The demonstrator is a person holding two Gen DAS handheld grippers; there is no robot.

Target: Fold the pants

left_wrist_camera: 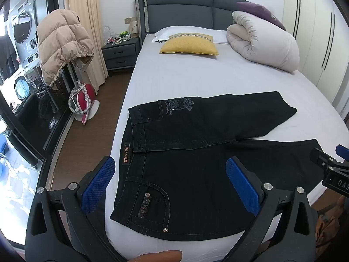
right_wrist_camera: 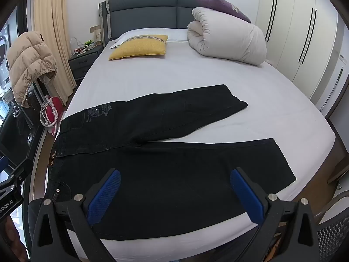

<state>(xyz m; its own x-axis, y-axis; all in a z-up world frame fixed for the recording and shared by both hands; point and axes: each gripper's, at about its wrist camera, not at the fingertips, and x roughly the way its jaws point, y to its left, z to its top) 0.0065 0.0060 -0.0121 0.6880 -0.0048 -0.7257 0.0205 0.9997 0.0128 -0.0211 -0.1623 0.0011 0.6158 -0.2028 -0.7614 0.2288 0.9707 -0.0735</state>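
While both pairs of tongs hang spread wide with nothing between their blue pads, no fold has begun. In its own view the left tongs (left_wrist_camera: 170, 187) hover above the waist end of the pants (left_wrist_camera: 196, 135), over the pocket with the metal buttons; the right tongs (right_wrist_camera: 174, 196) hover above the nearer leg. Neither appears to touch the denim. Each tool shows at the edge of the other's view, so the 2 are working side by side along the foot of the bed (left_wrist_camera: 196, 76).

The black pants lie flat across the near part of the bed, waistband toward the left edge, legs running to the right and splayed apart in a V, with a strip of white sheet showing between them. That layout looks like a deliberate starting pose: spread smooth so that one leg can be laid over the other. The far leg, with pale embroidery near its pocket, angles toward the middle of the mattress.

As for edges, the waistband sits just beside the left side of the bed, and the near leg runs close along the foot edge, its cuff near the right corner. A grasp at the near hem or waist would be reachable from where the tongs hang.

Beyond the pants, the sheet is bare up to a yellow cushion (left_wrist_camera: 189, 45) and a rolled white duvet (left_wrist_camera: 264, 41) near the headboard, both well apart from the denim, so room for lifting and swinging a leg over seems ample.
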